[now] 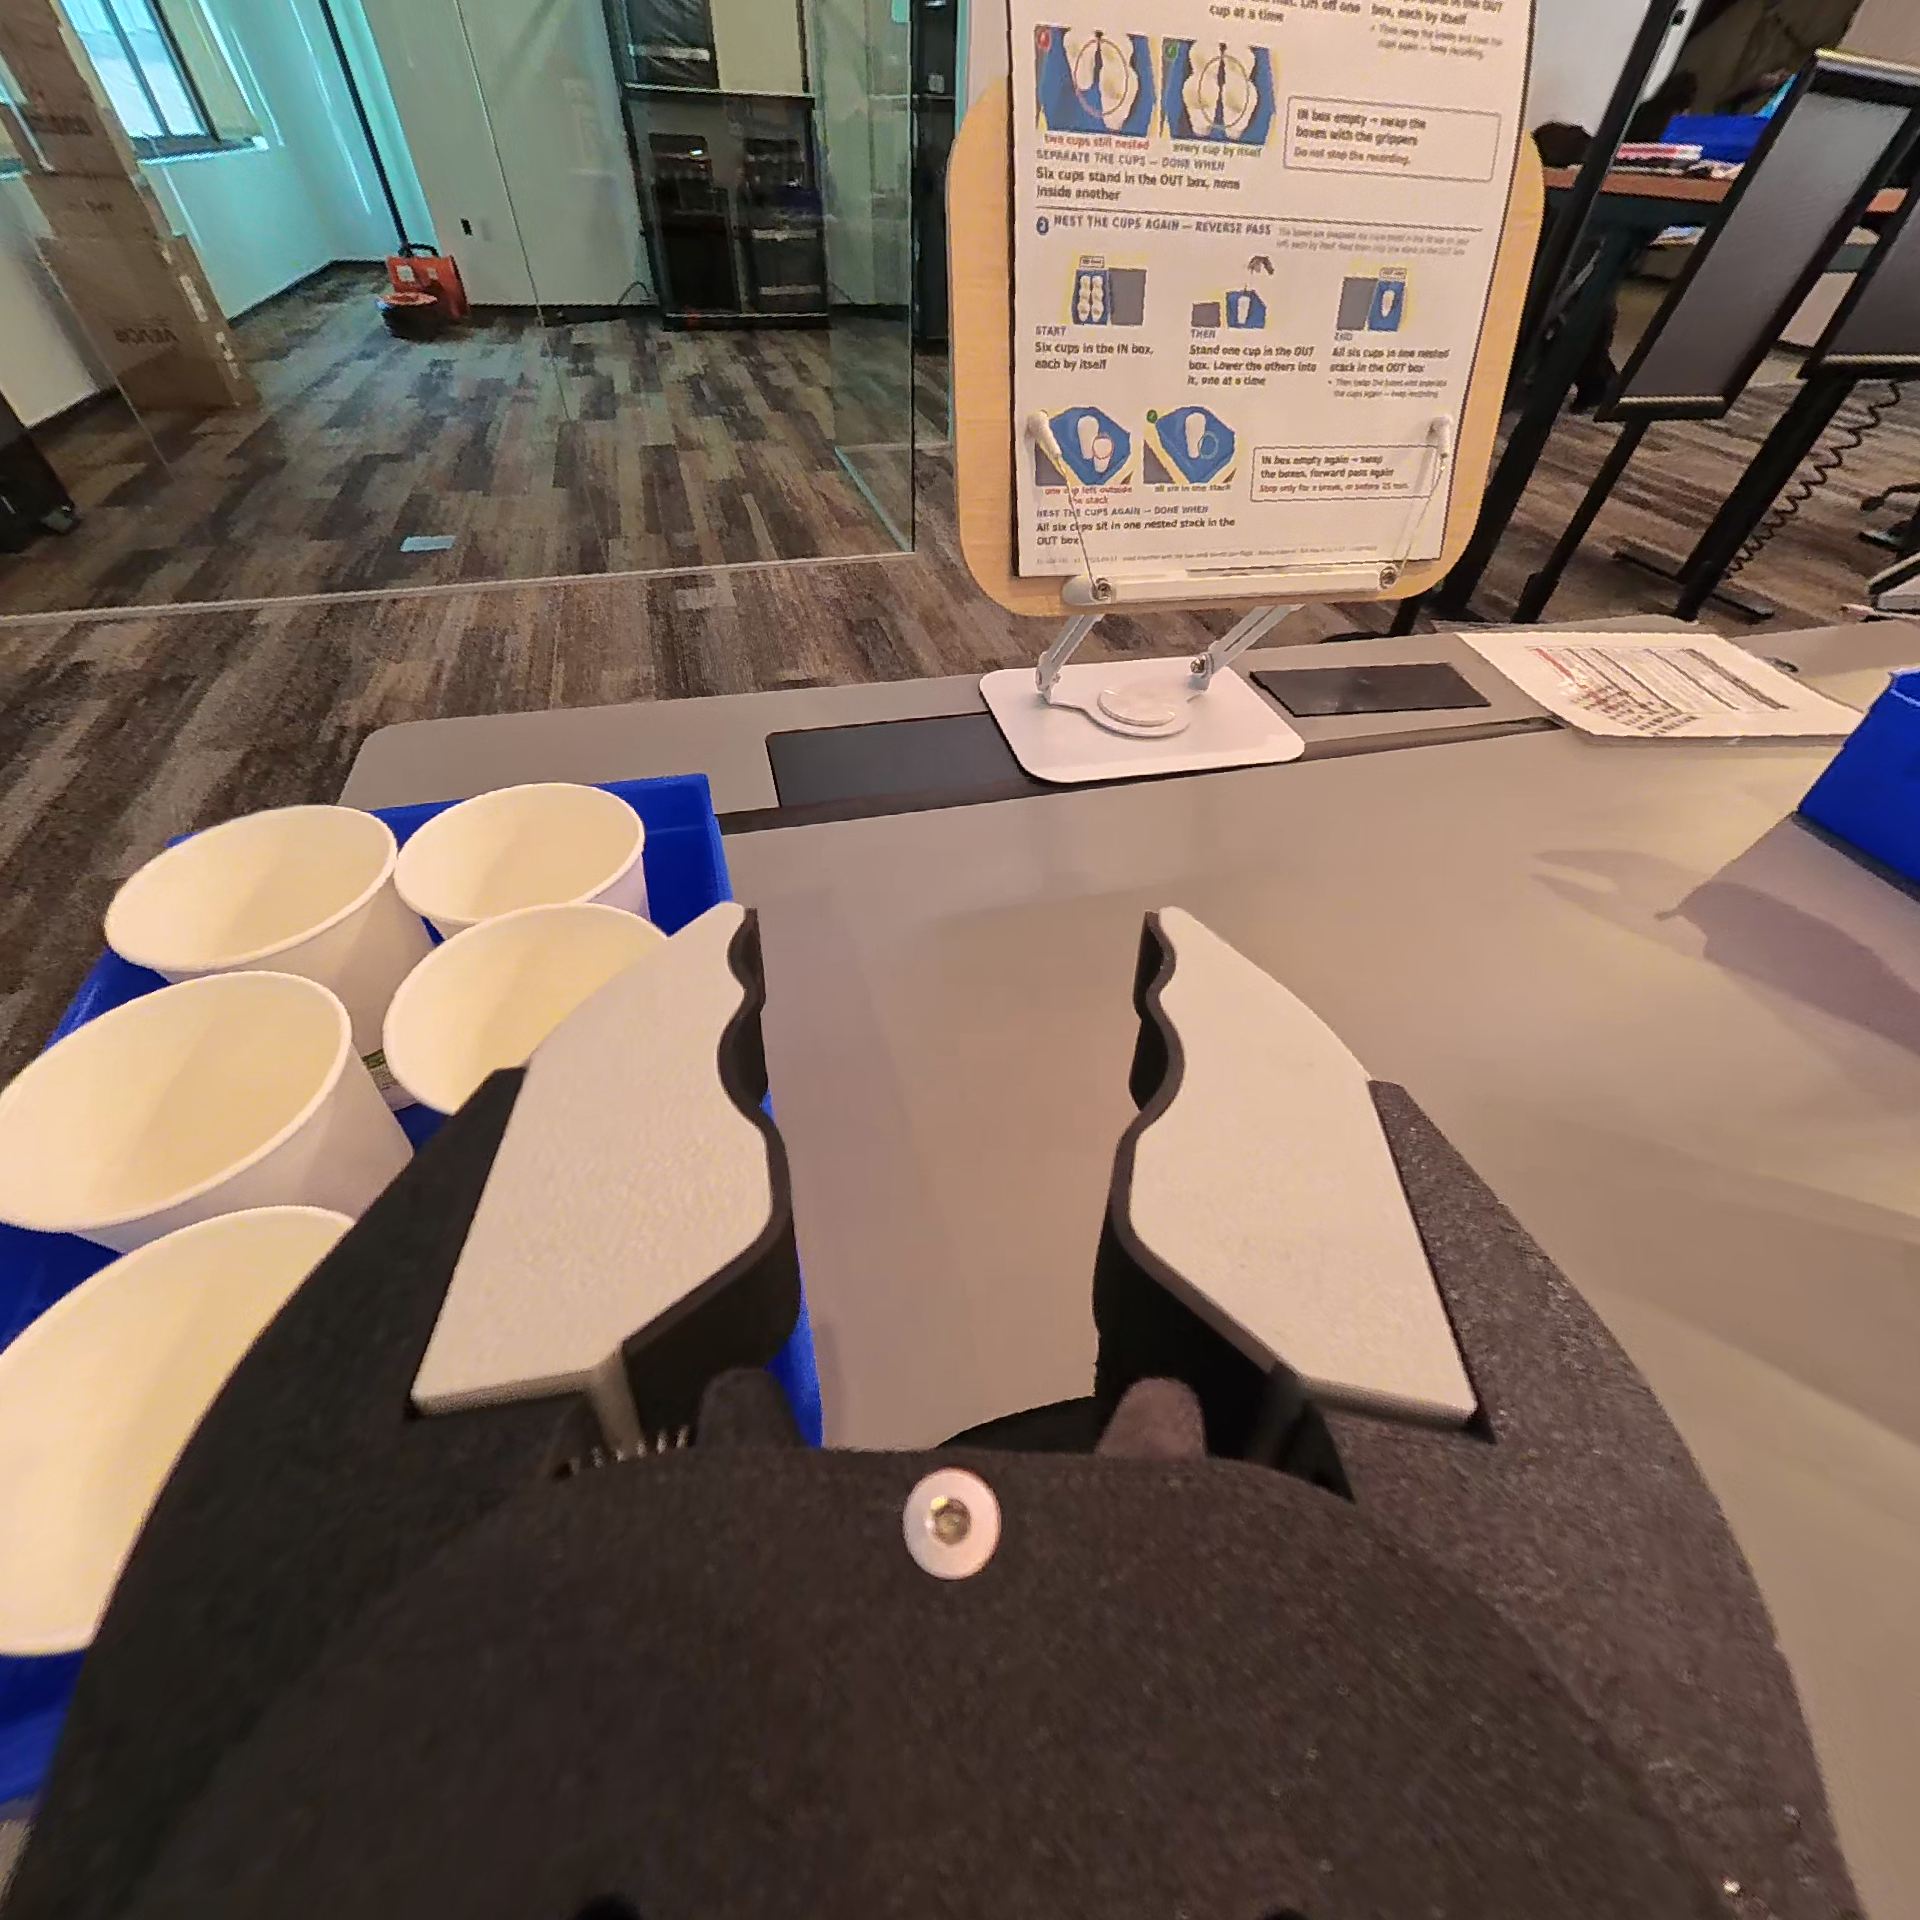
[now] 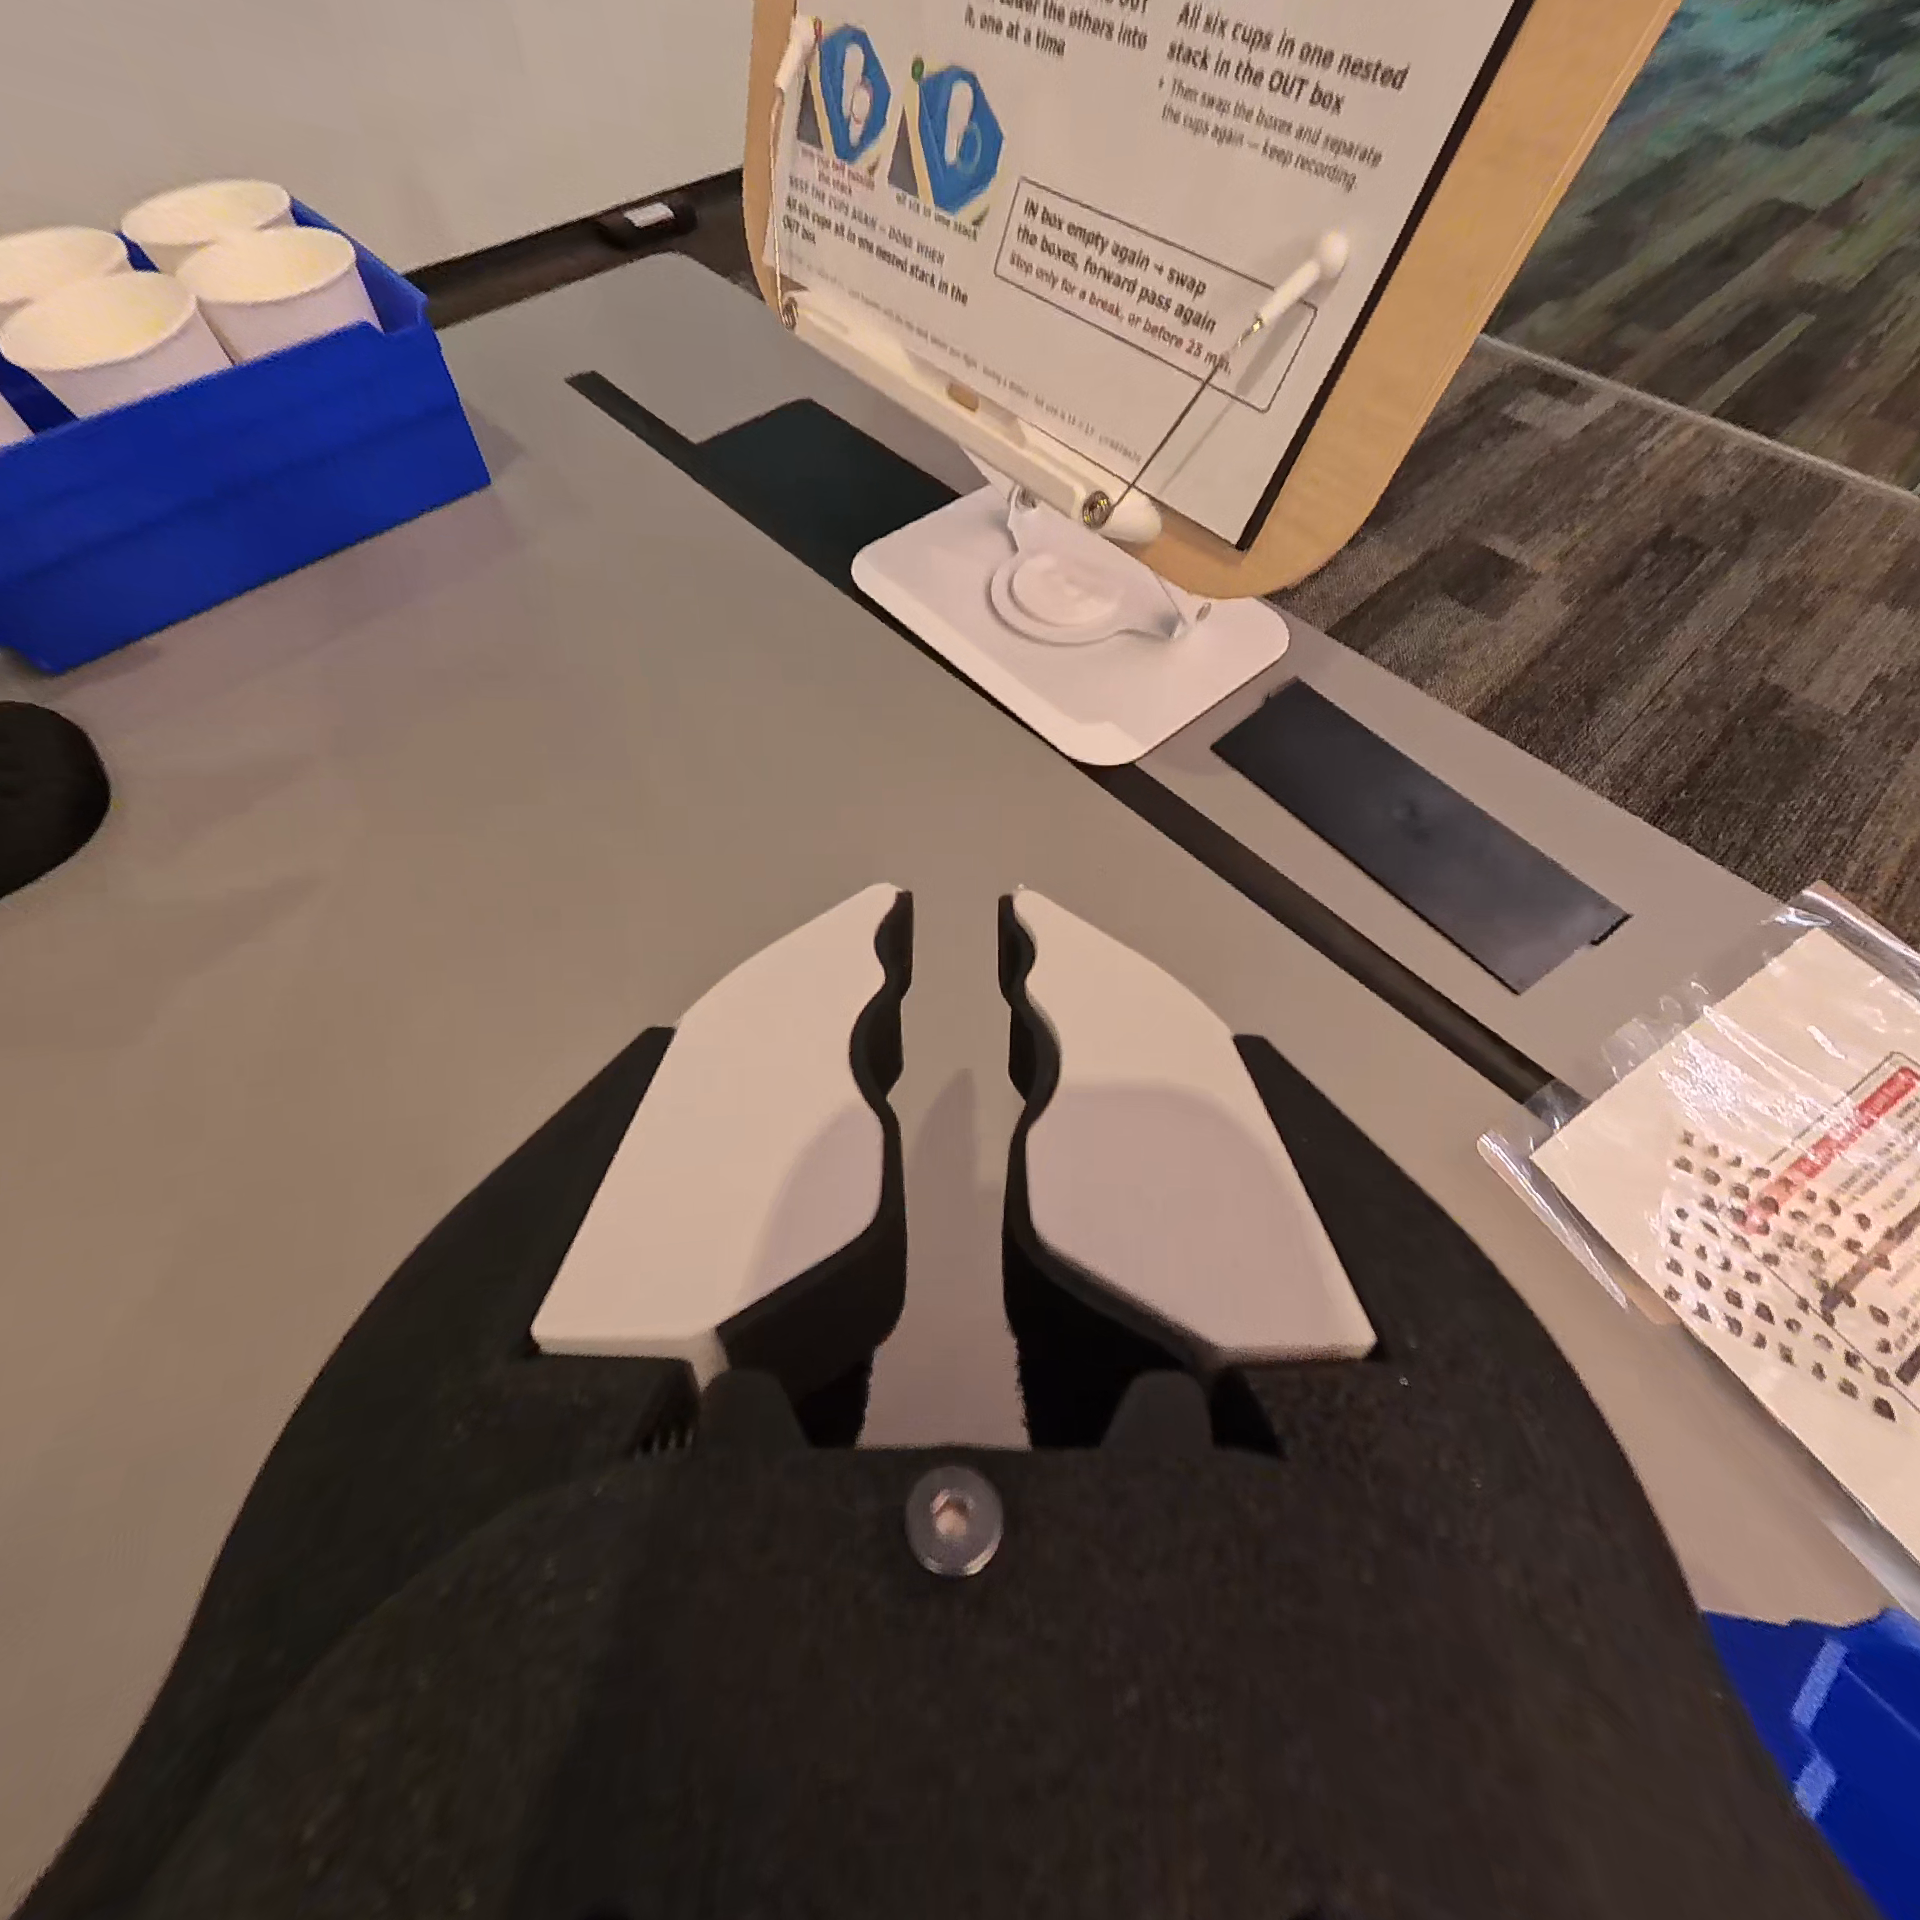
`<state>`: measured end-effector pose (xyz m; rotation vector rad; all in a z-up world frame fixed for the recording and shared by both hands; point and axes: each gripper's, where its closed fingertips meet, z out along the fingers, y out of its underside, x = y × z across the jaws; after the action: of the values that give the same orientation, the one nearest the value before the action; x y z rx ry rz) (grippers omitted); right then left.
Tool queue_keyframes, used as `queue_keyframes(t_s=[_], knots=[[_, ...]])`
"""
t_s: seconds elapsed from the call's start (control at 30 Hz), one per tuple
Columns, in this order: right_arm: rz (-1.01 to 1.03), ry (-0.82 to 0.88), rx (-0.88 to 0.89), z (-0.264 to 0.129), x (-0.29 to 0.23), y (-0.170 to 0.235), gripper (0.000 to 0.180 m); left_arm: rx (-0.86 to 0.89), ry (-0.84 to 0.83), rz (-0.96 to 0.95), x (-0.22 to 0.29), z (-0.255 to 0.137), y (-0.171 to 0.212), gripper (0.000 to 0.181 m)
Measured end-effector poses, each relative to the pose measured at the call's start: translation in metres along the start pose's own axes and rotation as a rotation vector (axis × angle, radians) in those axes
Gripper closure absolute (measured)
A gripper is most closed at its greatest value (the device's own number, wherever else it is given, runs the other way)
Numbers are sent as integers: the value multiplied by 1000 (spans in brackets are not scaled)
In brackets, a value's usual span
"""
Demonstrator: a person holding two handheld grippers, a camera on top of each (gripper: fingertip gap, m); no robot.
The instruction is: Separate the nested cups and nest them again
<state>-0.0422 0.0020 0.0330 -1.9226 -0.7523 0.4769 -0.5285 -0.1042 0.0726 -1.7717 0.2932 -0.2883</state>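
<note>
Since the white paper cups [image 1: 249, 914] stand singly in the blue plastic bin [image 2: 239, 488], both empty grippers wait: left gripper [image 1: 951, 940] spread wide, right gripper [image 2: 956, 914] nearly closed.

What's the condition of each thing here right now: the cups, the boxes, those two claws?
Paper cups: upright, standing singly in the blue box, none nested that I can see.
Blue box: on the grey table, holding the cups.
Second blue box: only a corner shows; contents hidden.
Left claw: wide open, empty, beside the cups.
Right claw: narrow gap, empty.
Instruction stand: upright.
</note>
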Motion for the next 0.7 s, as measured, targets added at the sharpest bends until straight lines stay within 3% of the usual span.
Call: queue_keyframes(t_s=[0.3,0.7], knots=[[16,39,-44,-9,12,10,167,10,-22,12,1,14,-8,115],[38,48,-92,-1,19,21,167,70,38,97,8,64,-134,118]])
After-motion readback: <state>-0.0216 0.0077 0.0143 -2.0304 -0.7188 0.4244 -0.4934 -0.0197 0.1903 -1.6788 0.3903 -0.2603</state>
